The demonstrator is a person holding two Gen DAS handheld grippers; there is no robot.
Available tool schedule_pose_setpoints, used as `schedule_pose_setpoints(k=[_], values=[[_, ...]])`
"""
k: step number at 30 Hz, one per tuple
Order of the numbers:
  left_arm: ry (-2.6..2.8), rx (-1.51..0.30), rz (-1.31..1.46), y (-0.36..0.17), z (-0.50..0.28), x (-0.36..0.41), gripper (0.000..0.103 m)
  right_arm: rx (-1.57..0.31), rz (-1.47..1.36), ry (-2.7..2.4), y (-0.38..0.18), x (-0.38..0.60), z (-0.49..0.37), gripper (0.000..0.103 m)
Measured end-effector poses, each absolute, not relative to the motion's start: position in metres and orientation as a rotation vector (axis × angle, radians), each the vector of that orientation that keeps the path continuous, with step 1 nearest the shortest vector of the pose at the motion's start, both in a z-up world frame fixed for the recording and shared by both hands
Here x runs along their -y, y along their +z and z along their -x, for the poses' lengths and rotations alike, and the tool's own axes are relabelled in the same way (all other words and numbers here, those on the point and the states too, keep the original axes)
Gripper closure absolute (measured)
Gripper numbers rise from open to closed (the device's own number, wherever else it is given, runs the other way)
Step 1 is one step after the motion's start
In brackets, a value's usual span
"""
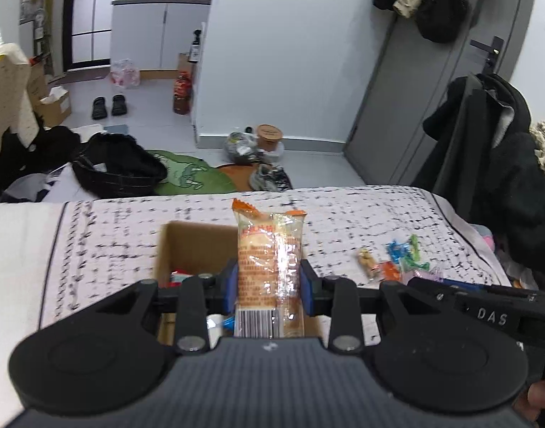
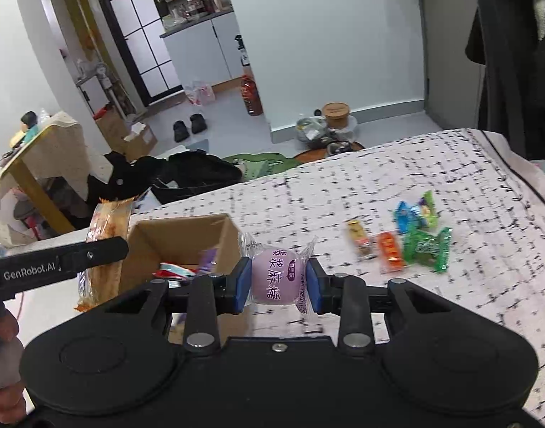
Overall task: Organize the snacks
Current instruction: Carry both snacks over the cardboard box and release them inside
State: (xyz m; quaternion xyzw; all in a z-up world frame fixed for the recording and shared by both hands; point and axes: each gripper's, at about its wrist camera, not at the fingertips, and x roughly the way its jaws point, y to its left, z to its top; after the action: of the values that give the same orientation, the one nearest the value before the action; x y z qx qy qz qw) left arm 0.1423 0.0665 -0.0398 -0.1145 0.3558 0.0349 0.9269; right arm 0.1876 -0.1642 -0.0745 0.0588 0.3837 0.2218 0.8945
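Observation:
My left gripper (image 1: 268, 285) is shut on a long orange cake packet (image 1: 268, 249), held upright above an open cardboard box (image 1: 186, 246). The packet (image 2: 104, 246) and left gripper arm (image 2: 58, 260) also show in the right wrist view, at the box's left side. My right gripper (image 2: 278, 281) is shut on a round purple mochi packet (image 2: 276, 280), just right of the box (image 2: 186, 239). The box holds a few snacks (image 2: 172, 271). Several loose snacks (image 2: 411, 239) lie on the patterned bedspread to the right; they also show in the left wrist view (image 1: 393, 260).
The bedspread (image 2: 397, 178) covers the bed; its far edge drops to a floor cluttered with a black bag (image 1: 119, 167), green mat (image 1: 190, 176) and shoes. A dark coat on a chair (image 1: 493, 157) stands at the right.

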Motion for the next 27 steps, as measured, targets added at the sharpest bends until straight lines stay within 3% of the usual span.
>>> schedule_pose_setpoints(k=[18,27], values=[[0.102,-0.879,0.265,-0.08,-0.11,-0.109,0.069,-0.813,-0.191,0.54,-0.085,0.107,-0.163,0.07],[0.111,-0.86,0.323,-0.076,-0.106,-0.119,0.066,-0.863,-0.166,0.59,-0.096,0.088,-0.156,0.069]])
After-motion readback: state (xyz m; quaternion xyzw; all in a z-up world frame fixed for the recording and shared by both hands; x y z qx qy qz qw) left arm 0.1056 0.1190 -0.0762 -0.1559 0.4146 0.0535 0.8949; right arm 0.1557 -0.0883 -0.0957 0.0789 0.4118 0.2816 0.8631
